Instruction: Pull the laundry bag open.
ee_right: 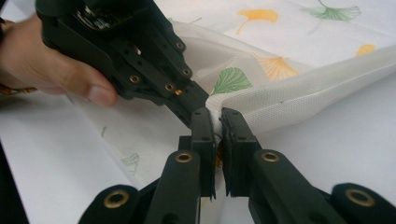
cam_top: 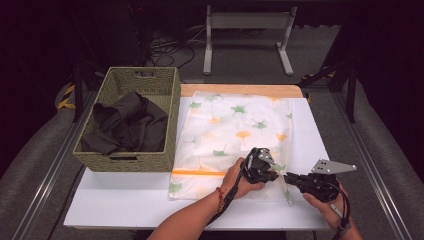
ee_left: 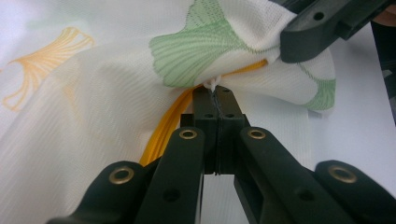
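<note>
A white mesh laundry bag printed with green and orange ginkgo leaves (cam_top: 235,135) is lying flat on the white table top (cam_top: 120,197), just right of the basket, its near right corner being lifted off the surface. An orange zipper (cam_top: 200,172) is running across the bag's near end; in the left gripper view this zipper (ee_left: 163,128) is curving up toward the jaws. The left gripper (cam_top: 274,176), held in the person's left hand (cam_top: 240,179), is pressing its jaws fully together on a small white zipper pull (ee_left: 212,85) at the bag's (ee_left: 93,107) gathered corner. The right gripper (cam_top: 289,177), held in the right hand (cam_top: 327,205), is pinching a fold of the mesh fabric (ee_right: 280,100) between nearly closed jaws, directly beside the left gripper (ee_right: 198,105), the two tips almost touching. A woven olive rectangular basket (cam_top: 167,95) is standing at the table's left, touching the bag's edge and holding a crumpled black garment (cam_top: 127,125). A light wooden board (cam_top: 240,90) is showing beyond the bag's far end.
</note>
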The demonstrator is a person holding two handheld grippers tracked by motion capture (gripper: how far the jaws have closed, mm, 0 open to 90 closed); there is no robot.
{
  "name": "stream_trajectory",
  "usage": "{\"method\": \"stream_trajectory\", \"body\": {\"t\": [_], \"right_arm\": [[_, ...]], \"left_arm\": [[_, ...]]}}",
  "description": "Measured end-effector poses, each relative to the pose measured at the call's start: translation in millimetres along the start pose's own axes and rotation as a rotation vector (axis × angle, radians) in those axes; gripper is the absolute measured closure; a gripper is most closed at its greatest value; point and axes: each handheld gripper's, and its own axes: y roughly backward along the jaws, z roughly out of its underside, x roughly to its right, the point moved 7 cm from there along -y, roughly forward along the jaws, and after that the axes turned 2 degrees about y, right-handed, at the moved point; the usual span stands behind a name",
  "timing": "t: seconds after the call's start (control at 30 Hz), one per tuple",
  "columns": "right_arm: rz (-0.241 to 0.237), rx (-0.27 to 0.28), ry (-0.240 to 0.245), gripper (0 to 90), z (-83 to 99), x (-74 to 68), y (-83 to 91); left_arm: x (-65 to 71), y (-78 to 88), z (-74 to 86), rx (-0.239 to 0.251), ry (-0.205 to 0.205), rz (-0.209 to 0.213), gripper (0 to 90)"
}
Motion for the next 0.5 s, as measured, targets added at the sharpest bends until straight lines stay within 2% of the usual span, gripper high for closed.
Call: {"method": "stream_trajectory", "body": {"t": [0.13,0.2,0.3,0.4,0.43,0.5], "right_arm": [[0.025,0.002,-0.002,85.0,1.4,3.0,1.6],[0.032,0.001,-0.004,85.0,2.1,4.4,1.8],[0.045,-0.001,-0.006,85.1,3.0,5.9,2.1],[0.043,0.002,-0.008,85.1,3.0,6.0,1.9],[0.036,0.004,-0.007,85.1,2.7,6.0,2.2],[0.017,0.008,-0.013,85.1,2.2,4.7,2.5]], "left_arm": [[1.0,1.5,3.4,-0.028,-0.005,-0.010,90.0],[1.4,2.6,5.0,-0.034,-0.002,-0.029,90.0],[-0.2,6.0,7.0,-0.032,0.003,-0.030,90.0],[-0.6,9.1,6.7,-0.007,0.021,0.004,90.0],[0.9,9.0,5.9,0.004,0.024,0.030,90.0],[2.6,7.4,5.5,-0.005,-0.016,0.027,90.0]]}}
